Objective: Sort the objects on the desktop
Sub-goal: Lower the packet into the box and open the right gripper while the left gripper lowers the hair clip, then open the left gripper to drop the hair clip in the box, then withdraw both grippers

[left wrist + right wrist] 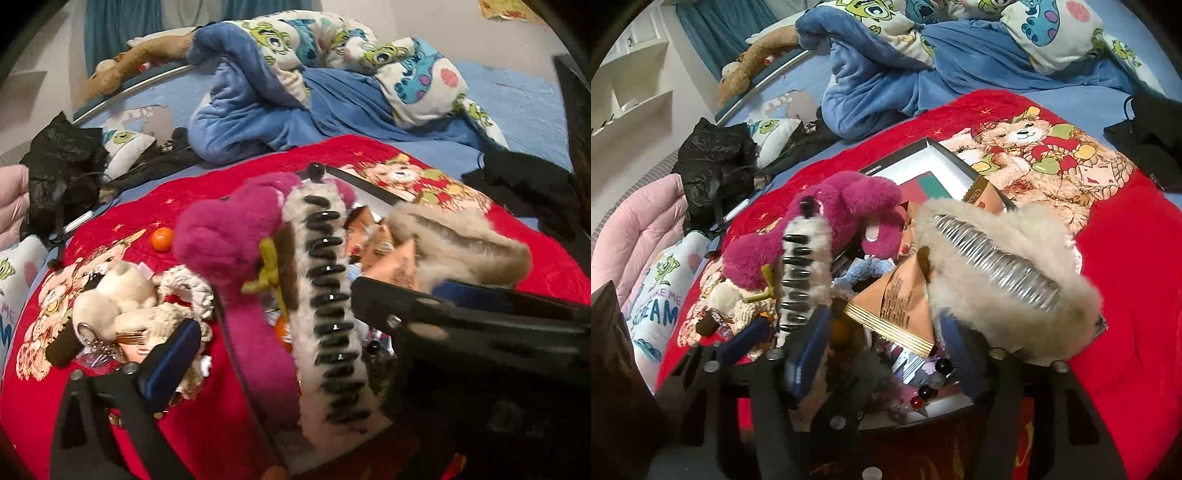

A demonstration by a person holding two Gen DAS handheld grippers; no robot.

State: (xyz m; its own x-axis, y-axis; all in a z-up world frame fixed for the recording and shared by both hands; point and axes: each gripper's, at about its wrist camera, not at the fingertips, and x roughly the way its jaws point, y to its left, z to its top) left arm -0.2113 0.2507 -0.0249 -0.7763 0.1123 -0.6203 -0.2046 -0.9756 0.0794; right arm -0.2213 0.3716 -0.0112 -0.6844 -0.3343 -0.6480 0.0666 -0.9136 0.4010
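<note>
A black box with a white inside [945,158] lies on the red blanket, heaped with things. A magenta plush bear [229,236] [849,206] is in it, beside a white furry hair claw with black teeth [332,302] [798,269]. A beige furry claw with clear teeth [997,258] [461,236] and an orange snack packet [901,302] are there too. My left gripper [295,343] is open wide, its fingers on either side of the white claw and touching nothing. My right gripper [882,350] is open over the box's near end, with the packet just ahead of its pads.
A cream plush dog keychain [114,299] and a small orange ball [161,239] lie on the red bear-print blanket [1126,295] left of the box. Dark beads [934,380] sit at the box's near end. Rumpled blue bedding [295,103] and black bags [716,162] lie behind.
</note>
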